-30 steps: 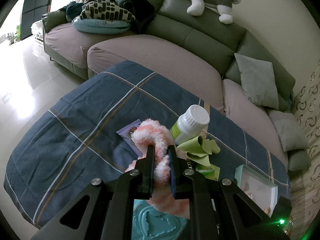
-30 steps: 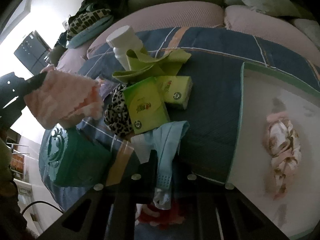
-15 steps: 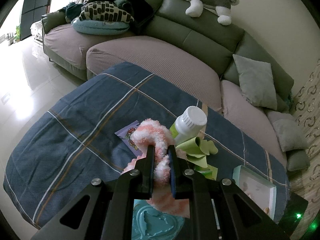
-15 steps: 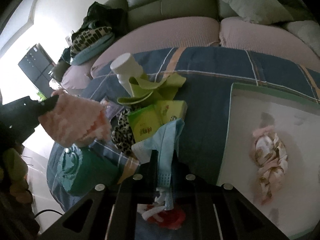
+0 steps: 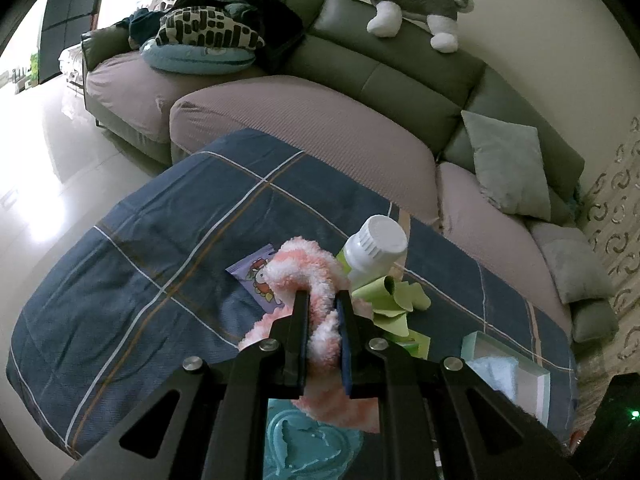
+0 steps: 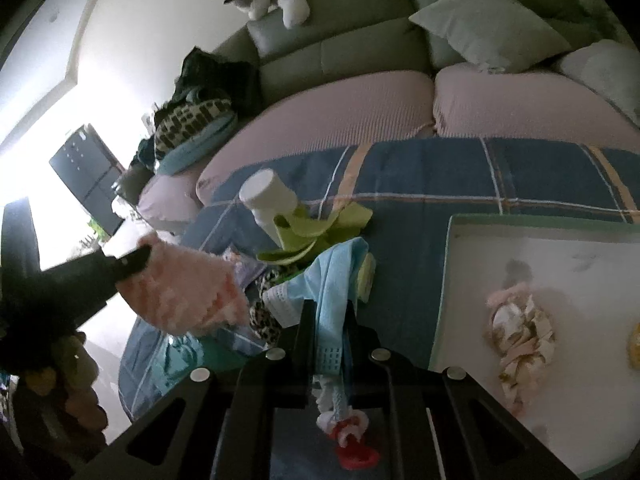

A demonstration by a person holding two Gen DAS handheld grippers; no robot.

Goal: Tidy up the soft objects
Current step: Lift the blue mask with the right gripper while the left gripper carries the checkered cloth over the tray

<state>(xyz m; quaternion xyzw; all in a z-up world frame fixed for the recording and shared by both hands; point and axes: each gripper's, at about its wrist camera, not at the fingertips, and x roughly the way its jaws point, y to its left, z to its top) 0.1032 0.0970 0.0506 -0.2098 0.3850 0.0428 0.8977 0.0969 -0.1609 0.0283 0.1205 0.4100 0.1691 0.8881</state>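
Bedding in dark blue plaid (image 5: 168, 240) covers the work surface in front of the grey-green sofa with mauve seat covers (image 5: 320, 120), giving the jumble a soft, flat bed to be sorted on. At the right edge lies a shallow white tray with a pale green rim (image 6: 520, 224), seemingly the collecting place, since a crumpled floral pink-and-cream cloth (image 6: 520, 332) already lies inside it. The unsorted pile sits just left of the tray: a white plastic bottle with a screw cap (image 6: 268, 196) stands among a folded lime-green cloth (image 6: 320, 232), with a leopard-print fabric piece (image 6: 264, 320) partly buried beneath.

The left gripper (image 5: 322, 300) is clamped on a fluffy pink-and-white chenille cloth (image 5: 304, 272), pinching it at mid-length so both ends droop free above the pile, held aloft as if waiting its turn. The right gripper (image 6: 326, 308) is closed tight on a light blue disposable face mask (image 6: 336, 276), gripping a bunched fold so the thin material cannot slip; the mask hangs clear of the heap, beside the tray's left rim. A small red-and-white item (image 6: 352, 436) dangles below the fingers; what it is cannot be told. Judging by the layout, the mask looks bound for the tray.
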